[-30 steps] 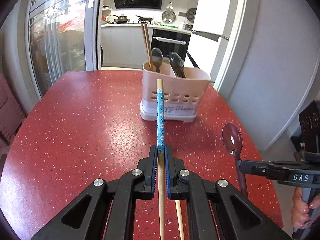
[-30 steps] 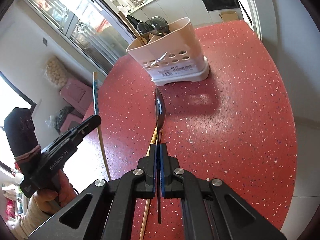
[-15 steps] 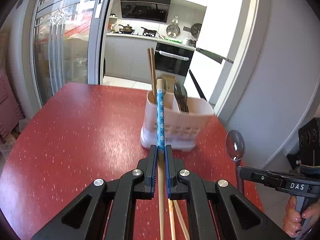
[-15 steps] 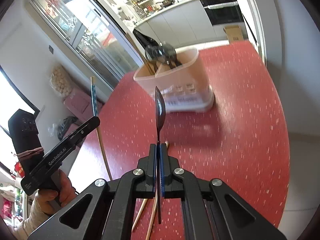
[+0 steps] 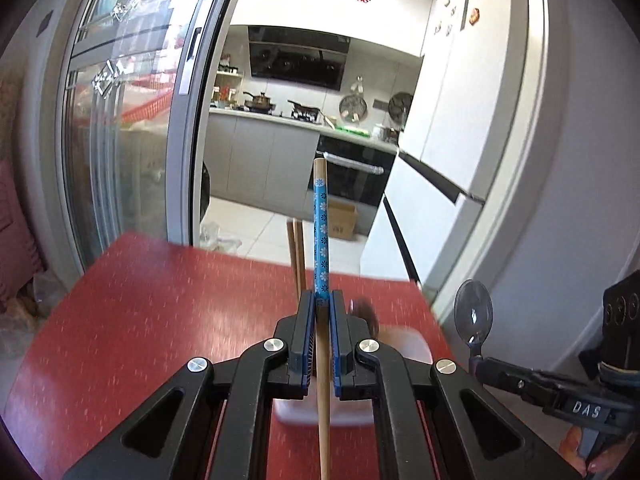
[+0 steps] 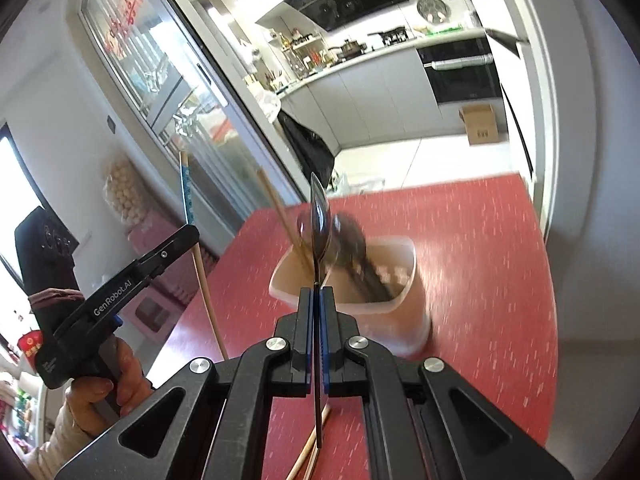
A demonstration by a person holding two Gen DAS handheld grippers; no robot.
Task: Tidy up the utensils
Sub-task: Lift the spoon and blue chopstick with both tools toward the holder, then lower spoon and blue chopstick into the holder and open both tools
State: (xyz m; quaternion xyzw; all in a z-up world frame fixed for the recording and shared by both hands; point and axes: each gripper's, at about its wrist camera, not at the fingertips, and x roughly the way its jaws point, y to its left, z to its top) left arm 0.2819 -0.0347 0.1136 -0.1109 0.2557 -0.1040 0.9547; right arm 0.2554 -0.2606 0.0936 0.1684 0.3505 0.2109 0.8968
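Observation:
My left gripper (image 5: 321, 300) is shut on a wooden chopstick with a blue flowered end (image 5: 321, 236), held upright over the pink utensil holder (image 5: 404, 340), which is mostly hidden under the jaws. My right gripper (image 6: 316, 294) is shut on the handle of a dark metal spoon (image 6: 319, 220), bowl up, just in front of the holder (image 6: 400, 304). The holder has wooden chopsticks (image 6: 280, 212) and dark spoons (image 6: 356, 248) in it. The spoon shows in the left wrist view (image 5: 473, 316) at the right, and the chopstick in the right wrist view (image 6: 187, 192) at the left.
The holder stands on a red speckled round table (image 5: 140, 312). More wooden chopsticks (image 6: 308, 452) lie on the table under my right gripper. A glass sliding door (image 5: 120, 140) is at the left and a white wall (image 5: 560, 200) at the right.
Both grippers have risen and moved forward toward the holder, which now lies close below them. Both grips are unchanged.

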